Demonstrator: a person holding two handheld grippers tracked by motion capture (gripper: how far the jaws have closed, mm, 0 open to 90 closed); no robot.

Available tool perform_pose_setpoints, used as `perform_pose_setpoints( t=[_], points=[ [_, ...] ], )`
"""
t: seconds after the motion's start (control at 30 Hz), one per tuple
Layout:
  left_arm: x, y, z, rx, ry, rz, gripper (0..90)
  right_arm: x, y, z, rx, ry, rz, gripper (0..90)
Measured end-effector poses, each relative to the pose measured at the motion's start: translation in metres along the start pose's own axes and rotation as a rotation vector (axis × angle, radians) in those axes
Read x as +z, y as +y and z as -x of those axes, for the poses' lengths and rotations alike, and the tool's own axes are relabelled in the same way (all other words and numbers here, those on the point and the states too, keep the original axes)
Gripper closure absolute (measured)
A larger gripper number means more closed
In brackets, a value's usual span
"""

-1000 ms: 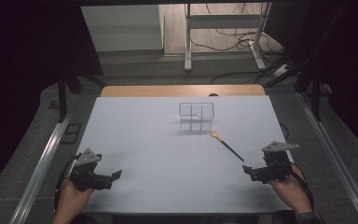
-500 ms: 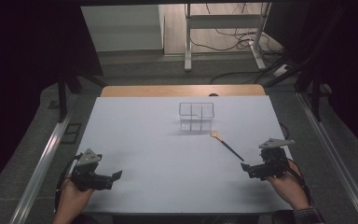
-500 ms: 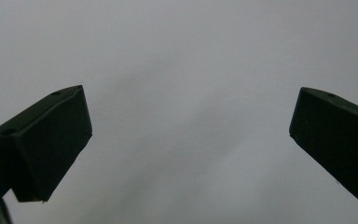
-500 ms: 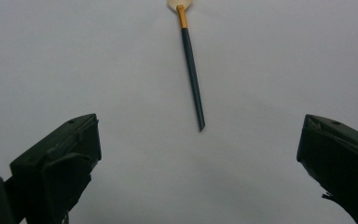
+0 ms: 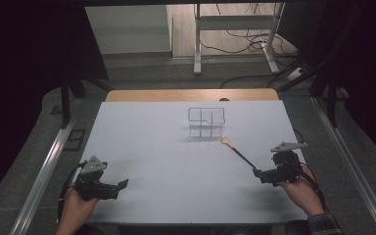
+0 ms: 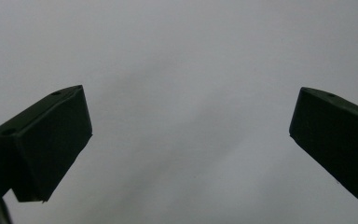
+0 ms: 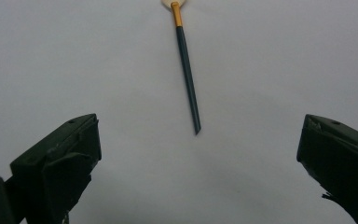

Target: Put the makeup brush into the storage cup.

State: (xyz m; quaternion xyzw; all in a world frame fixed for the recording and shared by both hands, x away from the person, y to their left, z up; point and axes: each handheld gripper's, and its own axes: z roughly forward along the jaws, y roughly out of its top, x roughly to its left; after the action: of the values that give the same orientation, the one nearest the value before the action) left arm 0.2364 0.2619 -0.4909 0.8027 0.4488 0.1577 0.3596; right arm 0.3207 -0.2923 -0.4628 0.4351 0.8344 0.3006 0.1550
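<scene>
At lower left the left gripper [image 5: 100, 182] rests with jaws apart. The wire rack [image 5: 206, 121] stands mid-frame. At right, the right gripper [image 5: 274, 172], jaws apart, has edged forward to the brush [image 5: 239, 152] lying on the bench [image 5: 176, 156], likely to pick it up.

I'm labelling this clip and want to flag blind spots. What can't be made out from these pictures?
- Brush: its pale head is cut off by the top edge of the right gripper view; in the high view it is too small to show the bristles.
- Clear organiser: in the high view, too small and see-through to tell whether its compartments hold anything.
- Left gripper: its view shows bare table, so nothing tells what it points at.
</scene>
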Motion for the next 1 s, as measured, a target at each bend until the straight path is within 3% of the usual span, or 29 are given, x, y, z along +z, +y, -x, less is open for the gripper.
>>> perform_pose_setpoints(
  t=[1.0],
  points=[
    [0.003,0.0,0.001,0.014,0.004,-0.024,0.0,0.011,0.031,0.011,-0.03,-0.03,-0.101,0.0]
  ],
)
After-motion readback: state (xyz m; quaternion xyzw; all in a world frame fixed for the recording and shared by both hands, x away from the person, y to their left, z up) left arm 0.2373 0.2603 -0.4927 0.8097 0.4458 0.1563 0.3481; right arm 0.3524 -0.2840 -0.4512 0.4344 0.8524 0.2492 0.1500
